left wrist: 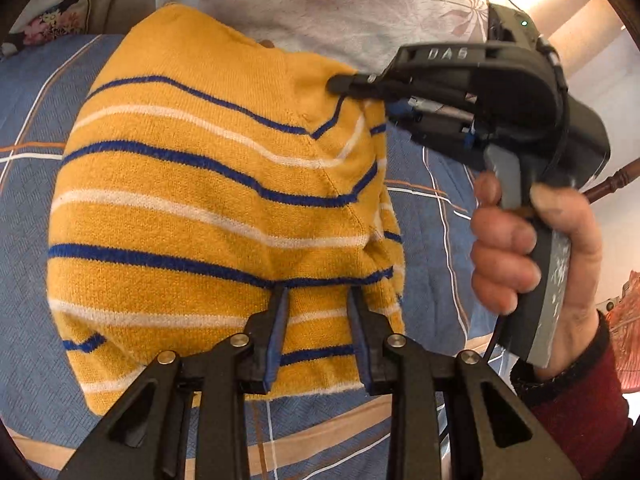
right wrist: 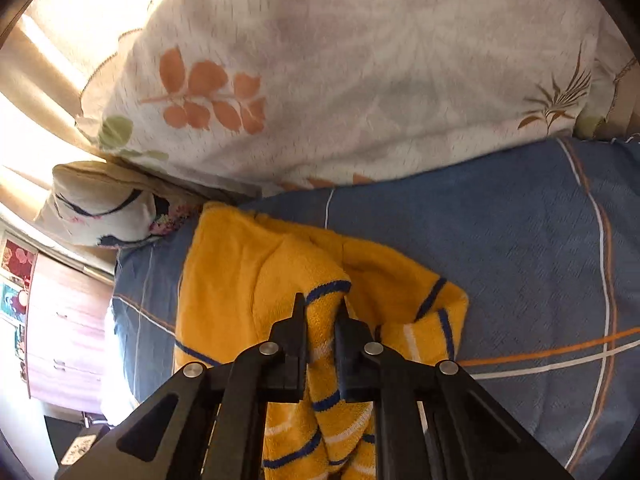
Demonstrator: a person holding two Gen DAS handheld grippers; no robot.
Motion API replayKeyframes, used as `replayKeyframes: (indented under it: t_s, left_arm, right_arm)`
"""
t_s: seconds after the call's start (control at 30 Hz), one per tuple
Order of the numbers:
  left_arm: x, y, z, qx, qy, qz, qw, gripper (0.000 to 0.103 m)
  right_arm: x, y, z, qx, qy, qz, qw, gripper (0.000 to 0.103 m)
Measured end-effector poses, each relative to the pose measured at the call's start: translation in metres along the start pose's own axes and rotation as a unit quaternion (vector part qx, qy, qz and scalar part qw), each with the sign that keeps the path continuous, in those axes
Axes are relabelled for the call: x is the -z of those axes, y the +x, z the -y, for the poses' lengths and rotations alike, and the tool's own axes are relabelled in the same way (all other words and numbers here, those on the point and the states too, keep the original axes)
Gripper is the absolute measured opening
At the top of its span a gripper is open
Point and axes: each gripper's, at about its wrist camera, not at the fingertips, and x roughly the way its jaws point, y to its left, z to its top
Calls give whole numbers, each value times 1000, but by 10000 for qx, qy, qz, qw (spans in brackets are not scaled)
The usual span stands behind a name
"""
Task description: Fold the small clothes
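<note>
A small yellow knit garment with blue and white stripes (left wrist: 208,208) lies on the blue checked bedsheet (left wrist: 32,104). My left gripper (left wrist: 318,292) is open, its fingers resting on the garment's near edge with cloth between them. My right gripper (left wrist: 340,82) shows in the left wrist view at the garment's far right corner, shut on a fold of it. In the right wrist view the right gripper (right wrist: 322,304) pinches a raised fold of the yellow garment (right wrist: 248,280), lifted off the bedsheet (right wrist: 520,260).
A white quilt with orange leaf print (right wrist: 320,80) is heaped along the far side of the bed. A flowered pillow (right wrist: 100,204) lies at the left. A pink drawer unit (right wrist: 64,340) stands beside the bed.
</note>
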Motion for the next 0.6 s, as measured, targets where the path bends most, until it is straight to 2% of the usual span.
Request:
replayKeyframes:
  t_s: [0.03, 0.07, 0.13, 0.17, 0.2, 0.27, 0.3, 0.4, 0.47, 0.5, 0.57, 0.6]
  left_arm:
    - [0, 0, 2, -35, 55, 3, 10000, 29]
    - [1, 0, 4, -62, 106, -11, 9999, 29]
    - [1, -3, 8, -129, 179, -108, 9997, 29]
    - [1, -9, 10, -114, 210, -160, 9996, 29]
    - [1, -19, 12, -12, 269, -164, 9995, 29]
    - [3, -42, 12, 223, 344, -87, 9991, 29]
    - [3, -55, 9, 281, 359, -31, 9990, 29]
    - [3, -86, -17, 187, 106, 180, 9996, 36]
    - [-2, -97, -38, 122, -227, 270, 9993, 37]
    - [-4, -100, -45, 79, -340, 342, 9988, 37]
    - [-8, -107, -60, -19, -547, 495, 9973, 37]
    - [-10, -107, -67, -9, -664, 531, 9964, 37]
  right_arm:
    - [-1, 0, 2, 200, -11, 123, 9997, 13]
    - [0, 6, 3, 686, -117, 156, 9975, 13]
    - [3, 23, 6, 1398, -341, -150, 9895, 13]
    - [6, 25, 10, 1466, -356, -241, 9883, 13]
    - [9, 18, 12, 1401, -275, -136, 9897, 14]
    - [13, -4, 16, 1291, -9, 104, 9916, 23]
    - [17, -17, 18, 1134, 125, 210, 9932, 32]
    - [35, -48, 15, 377, 363, 402, 9978, 44]
    - [47, -52, 7, -18, 357, 276, 9990, 45]
    - [55, -48, 0, -100, 291, 149, 9994, 47]
    - [68, -31, -12, 92, 72, -97, 9999, 47]
    - [74, -18, -17, 268, -107, -237, 9993, 41]
